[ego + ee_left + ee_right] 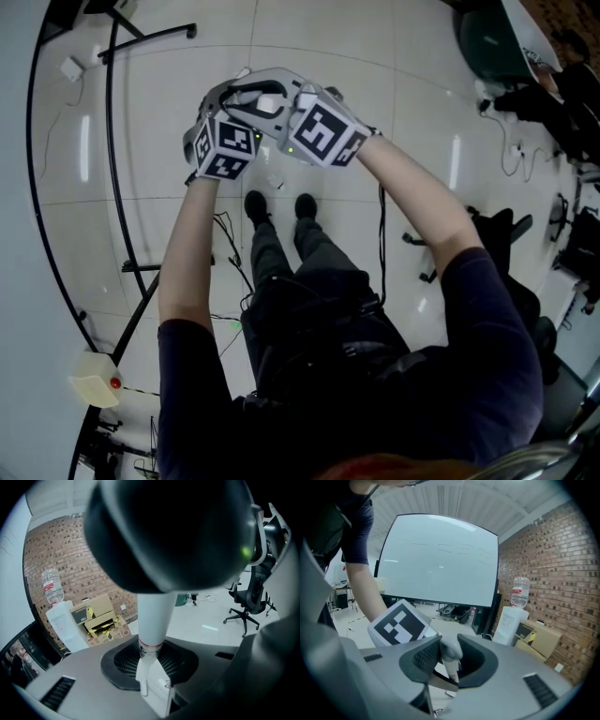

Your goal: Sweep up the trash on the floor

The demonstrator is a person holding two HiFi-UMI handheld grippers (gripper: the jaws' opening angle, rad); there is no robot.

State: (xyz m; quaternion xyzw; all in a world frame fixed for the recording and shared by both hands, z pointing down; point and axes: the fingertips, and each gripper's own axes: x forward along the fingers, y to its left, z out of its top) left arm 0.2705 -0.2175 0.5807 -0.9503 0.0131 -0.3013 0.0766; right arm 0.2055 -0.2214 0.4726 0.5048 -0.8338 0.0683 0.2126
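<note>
Clamped a white pole [154, 616] in the jaws of the left gripper [152, 662] and a rounded handle end [451, 649] in those of the right gripper [450, 662], above the floor [394, 94].

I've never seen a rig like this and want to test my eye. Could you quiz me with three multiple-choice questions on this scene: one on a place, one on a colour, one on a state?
1. Where does the water dispenser stand?
A. By the brick wall, next to cardboard boxes
B. In the middle of the floor
C. On a desk

2. What colour is the pole between the jaws of the left gripper?
A. Black
B. White with a red band
C. Blue all over

3. How do the jaws of the right gripper stand?
A. Wide apart, nothing between them
B. Closed on a cloth
C. Closed on the rounded end of a white handle

Answers:
1 A: both gripper views show it at the bricks beside the boxes.
2 B: the left gripper view shows it.
3 C: the right gripper view shows the end between them.
</note>
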